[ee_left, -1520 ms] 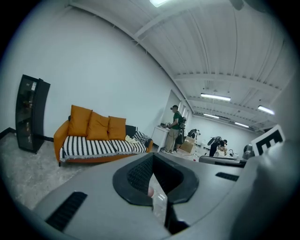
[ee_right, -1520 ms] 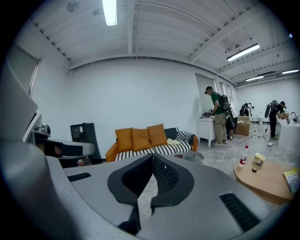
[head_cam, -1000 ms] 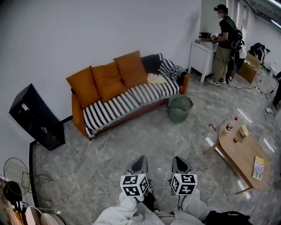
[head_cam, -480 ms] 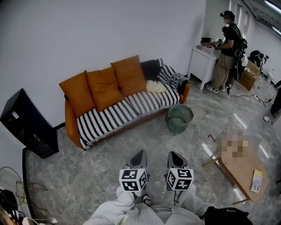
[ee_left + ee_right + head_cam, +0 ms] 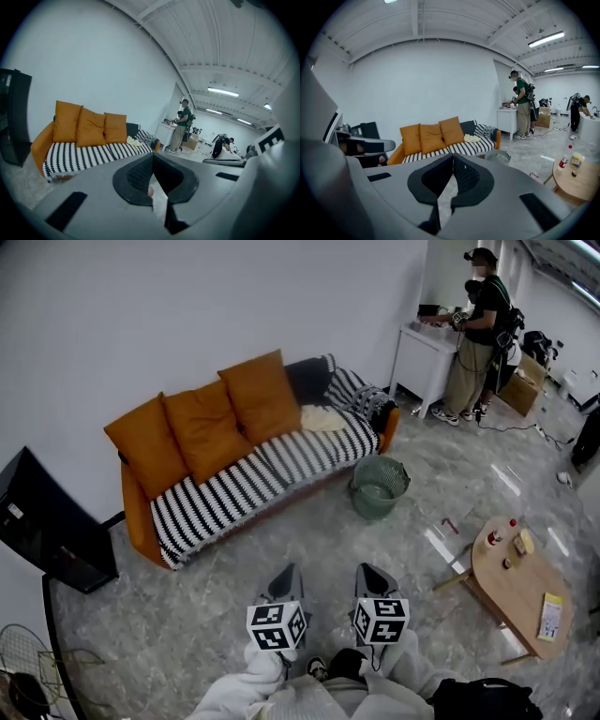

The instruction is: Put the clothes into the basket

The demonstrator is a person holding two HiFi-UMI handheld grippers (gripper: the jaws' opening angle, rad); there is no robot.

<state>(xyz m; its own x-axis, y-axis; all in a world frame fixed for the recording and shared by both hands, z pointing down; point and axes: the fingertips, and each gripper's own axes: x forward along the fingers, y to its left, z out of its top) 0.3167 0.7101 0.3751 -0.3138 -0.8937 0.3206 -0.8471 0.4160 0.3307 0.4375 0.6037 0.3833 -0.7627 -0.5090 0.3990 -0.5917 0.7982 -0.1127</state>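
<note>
Facing the sofa (image 5: 253, 474), I see it fill more of the head view than a second ago, and the black cabinet (image 5: 42, 521) left of the sofa has slid to the picture's edge. The green basket (image 5: 379, 489) stands on the floor just in front of the sofa's right end. A cream garment (image 5: 323, 418) lies on the sofa's seat near that end, beside a dark patterned cloth (image 5: 370, 404). My left gripper (image 5: 286, 572) and right gripper (image 5: 367, 572) hang side by side, well short of the sofa, each with jaws pressed together on nothing.
</note>
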